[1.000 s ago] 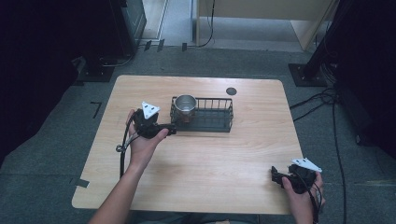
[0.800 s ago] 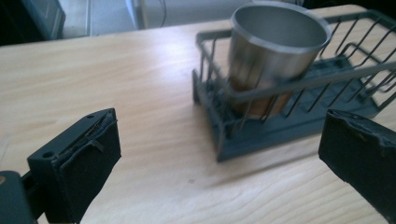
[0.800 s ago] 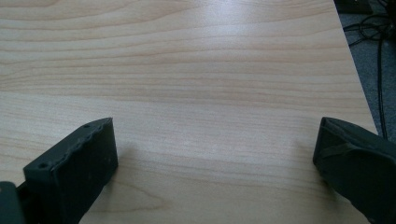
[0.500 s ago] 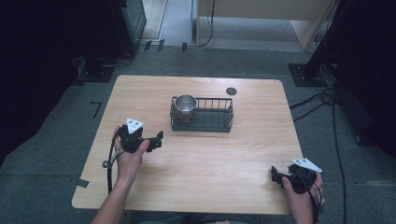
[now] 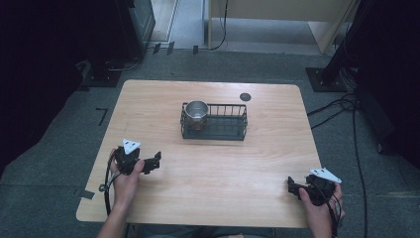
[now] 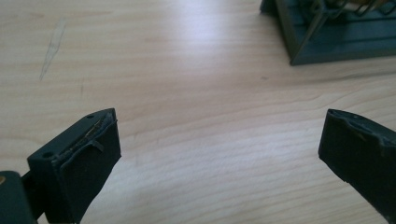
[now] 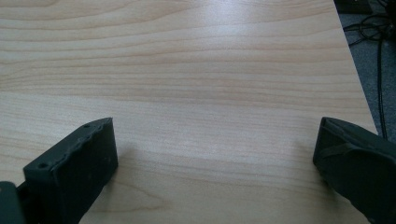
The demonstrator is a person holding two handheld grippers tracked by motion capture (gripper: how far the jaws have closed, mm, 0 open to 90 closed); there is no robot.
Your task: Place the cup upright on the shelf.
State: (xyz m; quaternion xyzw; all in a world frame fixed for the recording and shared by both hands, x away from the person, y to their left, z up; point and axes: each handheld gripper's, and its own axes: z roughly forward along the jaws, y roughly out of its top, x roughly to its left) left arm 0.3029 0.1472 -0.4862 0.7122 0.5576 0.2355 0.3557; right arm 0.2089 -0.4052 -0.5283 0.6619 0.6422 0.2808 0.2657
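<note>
A shiny metal cup (image 5: 197, 110) sits in a matt dark wire basket (image 5: 220, 130) on the smooth, pale wood-grain table (image 5: 223, 168).

Wooden table (image 5: 218, 163), dark round disc (image 5: 245, 97) near far edge

One cup, one basket, two grippers on a single table

A lone metal cup (image 5: 197, 110) stands in one black wire basket (image 5: 222, 130) on one wooden table (image 5: 213, 198). Two handheld grippers are present, the left gripper (image 5: 157, 160) and the right gripper (image 5: 290, 186), each with two black jaws. One small dark disc (image 5: 245, 97) lies beyond the basket.
</note>
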